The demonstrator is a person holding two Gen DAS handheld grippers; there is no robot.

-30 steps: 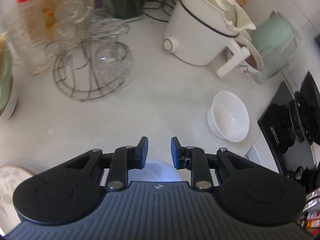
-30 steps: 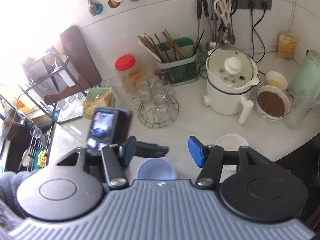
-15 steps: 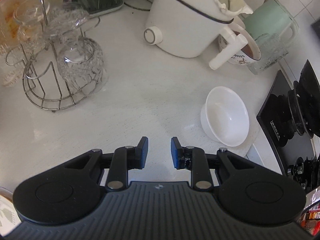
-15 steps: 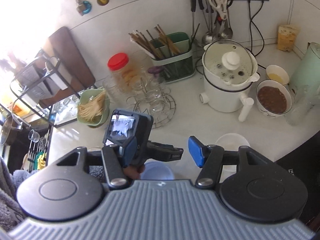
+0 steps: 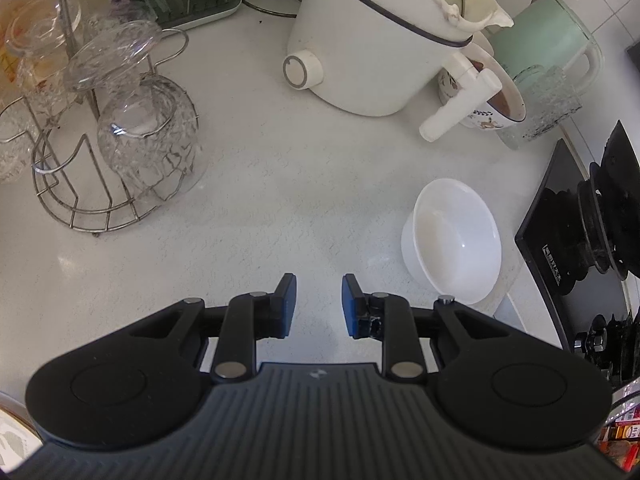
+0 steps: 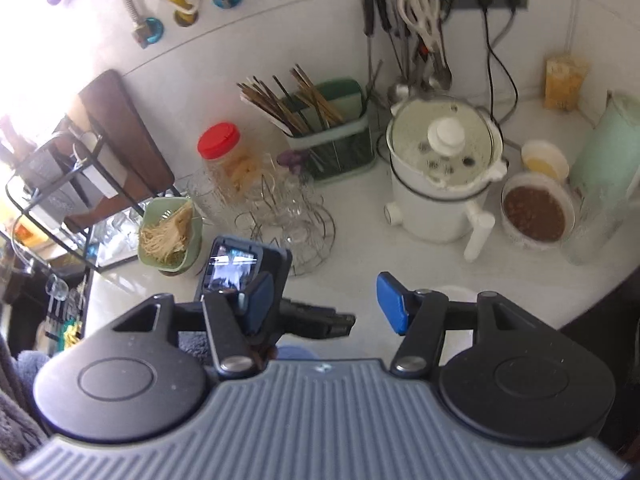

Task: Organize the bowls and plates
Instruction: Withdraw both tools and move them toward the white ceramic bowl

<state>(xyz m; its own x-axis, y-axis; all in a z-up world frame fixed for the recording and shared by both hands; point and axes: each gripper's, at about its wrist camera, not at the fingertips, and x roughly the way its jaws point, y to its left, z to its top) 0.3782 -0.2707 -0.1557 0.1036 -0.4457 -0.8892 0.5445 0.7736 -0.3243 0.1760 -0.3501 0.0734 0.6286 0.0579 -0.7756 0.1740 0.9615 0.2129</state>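
Observation:
A white bowl point(image 5: 454, 242) sits on the white counter, right of my left gripper point(image 5: 316, 304) and close to the stove. My left gripper is open and empty, low over bare counter. My right gripper point(image 6: 326, 308) is open and empty, held higher. Through it I see the left gripper's body point(image 6: 244, 268) below, a pale blue bowl point(image 6: 296, 354) mostly hidden behind my own housing, and a sliver of the white bowl point(image 6: 452, 292). A patterned plate edge point(image 5: 12, 436) shows at the lower left.
A wire rack with upturned glasses point(image 5: 132, 140) stands at the left. A white electric pot point(image 5: 368, 40), a bowl of brown food point(image 5: 492, 100), a green kettle point(image 5: 556, 36) and a black stove point(image 5: 588, 232) are at the right. A green chopstick holder point(image 6: 332, 136) is at the back.
My left gripper has moved forward and right across the counter; the blue bowl has dropped out of its view and the white bowl is nearer. The right gripper stayed open above.

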